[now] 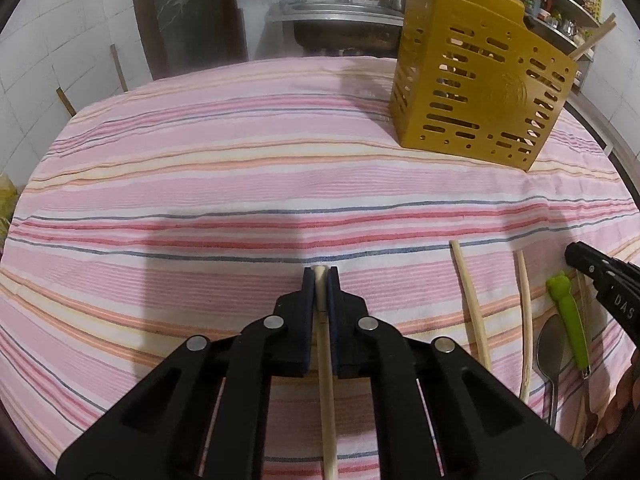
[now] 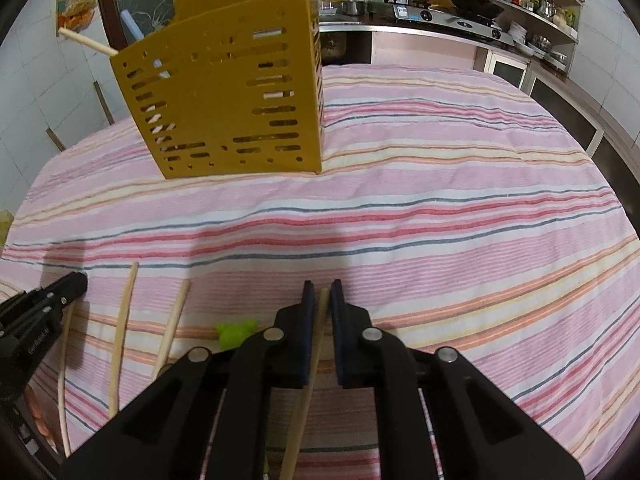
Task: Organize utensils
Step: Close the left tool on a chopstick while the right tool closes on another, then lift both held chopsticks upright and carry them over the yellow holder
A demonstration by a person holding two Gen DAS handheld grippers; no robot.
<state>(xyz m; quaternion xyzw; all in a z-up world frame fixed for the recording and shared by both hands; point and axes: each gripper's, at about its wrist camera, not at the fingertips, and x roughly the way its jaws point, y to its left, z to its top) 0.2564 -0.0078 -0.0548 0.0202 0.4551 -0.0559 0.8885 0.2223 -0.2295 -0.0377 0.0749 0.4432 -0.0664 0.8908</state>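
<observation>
Both the left gripper (image 1: 320, 276) and right gripper (image 2: 321, 290) are clenched on a chopstick (image 1: 325, 360) each: light, stiff, smooth wood, probably slippery, gripped near the end.

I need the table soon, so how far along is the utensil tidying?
Partly done: a few chopsticks already stand in the yellow holder. In hand: the left gripper and right gripper are each shut on a chopstick. Left on the striped cloth: two loose chopsticks, a metal spoon and a green-handled utensil.
</observation>
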